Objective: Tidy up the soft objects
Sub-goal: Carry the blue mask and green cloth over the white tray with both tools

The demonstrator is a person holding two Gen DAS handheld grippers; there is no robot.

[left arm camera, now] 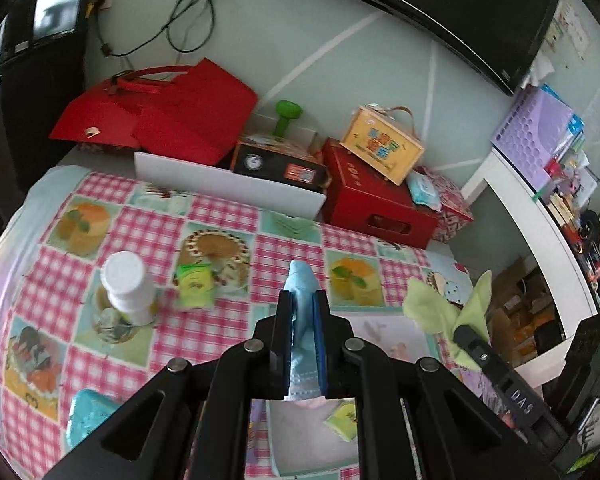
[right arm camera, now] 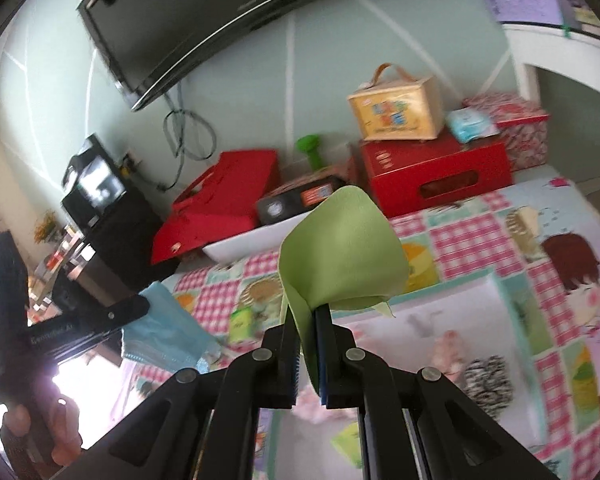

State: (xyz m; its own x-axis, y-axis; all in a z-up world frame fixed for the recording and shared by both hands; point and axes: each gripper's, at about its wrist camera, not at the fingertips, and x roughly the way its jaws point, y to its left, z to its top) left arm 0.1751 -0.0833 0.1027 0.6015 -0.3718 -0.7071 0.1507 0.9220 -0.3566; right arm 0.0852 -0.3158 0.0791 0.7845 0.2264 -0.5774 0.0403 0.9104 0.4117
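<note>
Both cloths are up off the checked pink tablecloth (left arm camera: 236,216): left claw (left arm camera: 302,312) pinching the light-blue face mask (left arm camera: 300,280), right claw (right arm camera: 308,320) pinching the soft green cloth (right arm camera: 340,248). Nothing's sorted yet.

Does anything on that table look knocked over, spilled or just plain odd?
Nothing looks spilled or broken. The white-capped bottle stands upright on the checked cloth. The oddest sight is two soft things held in the air: a blue face mask pinched in the left gripper and a green cloth in the right gripper.
</note>
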